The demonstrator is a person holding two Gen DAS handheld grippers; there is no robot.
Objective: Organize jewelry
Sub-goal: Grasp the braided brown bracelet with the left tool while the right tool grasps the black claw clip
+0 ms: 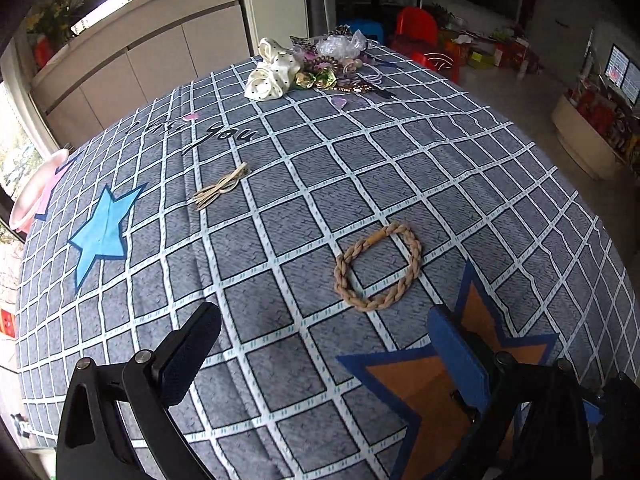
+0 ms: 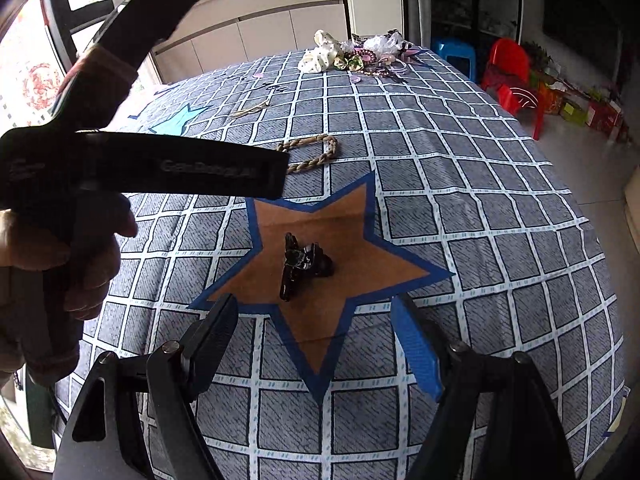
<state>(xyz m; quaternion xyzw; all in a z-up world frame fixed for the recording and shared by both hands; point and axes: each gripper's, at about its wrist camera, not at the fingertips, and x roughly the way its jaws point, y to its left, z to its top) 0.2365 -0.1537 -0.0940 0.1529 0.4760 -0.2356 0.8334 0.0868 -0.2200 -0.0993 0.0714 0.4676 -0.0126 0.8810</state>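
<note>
The right gripper [image 2: 314,334], jaws wide apart and empty, hangs low in the frame just short of the black hair clip [image 2: 302,266], which lies mid-frame on the orange star [image 2: 360,248] of the checked cloth [image 2: 480,200]. The clip's long axis runs nearly up-down in the frame, its glossy tip toward the camera. Closing across its bulky upper end could let it twist or squirt free. The left gripper [image 1: 324,344], also apart and empty, faces the braided ring [image 1: 378,266].
</note>
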